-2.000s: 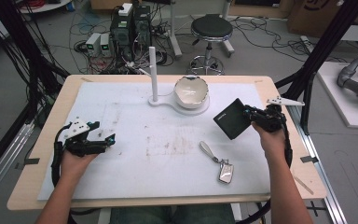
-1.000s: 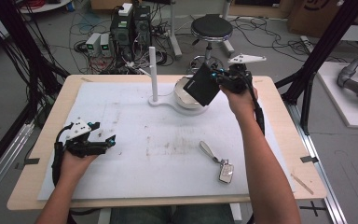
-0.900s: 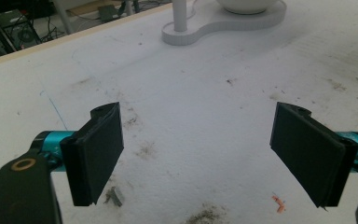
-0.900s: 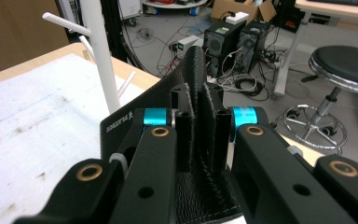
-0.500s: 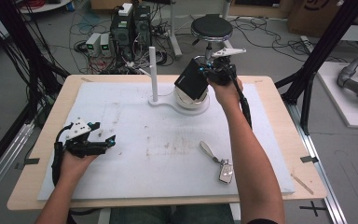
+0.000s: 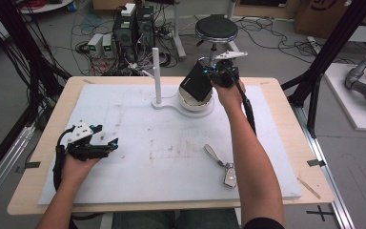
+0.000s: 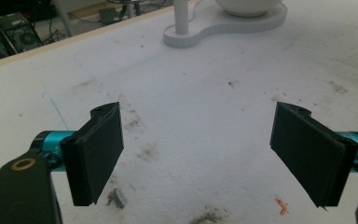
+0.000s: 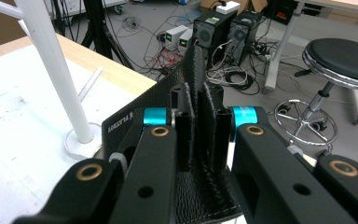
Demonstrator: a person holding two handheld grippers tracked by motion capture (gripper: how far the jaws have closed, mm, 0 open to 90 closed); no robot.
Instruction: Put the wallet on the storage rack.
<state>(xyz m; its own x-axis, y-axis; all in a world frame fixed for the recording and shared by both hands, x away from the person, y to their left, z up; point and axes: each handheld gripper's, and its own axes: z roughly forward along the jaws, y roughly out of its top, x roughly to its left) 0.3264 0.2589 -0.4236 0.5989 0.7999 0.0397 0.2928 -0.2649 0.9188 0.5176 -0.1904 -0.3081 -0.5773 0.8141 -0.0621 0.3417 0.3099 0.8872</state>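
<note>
A black leather wallet hangs tilted just above the white bowl at the back of the table; my right gripper is shut on its edge. In the right gripper view the wallet is pinched between the two jaws of that gripper, its flap hanging down to the left. The bowl shares a white base with an upright white post. My left gripper rests on the white mat at the left, and in its own view the gripper is open over bare mat.
A key ring with a fob lies on the white mat toward the front right. Past the table's far edge stand a black stool and computer boxes among cables. The post rises close to the left of the wallet.
My right hand has carried the wallet from the right side of the table to the back, then left and slightly down over the bowl. The left gripper has not moved.
</note>
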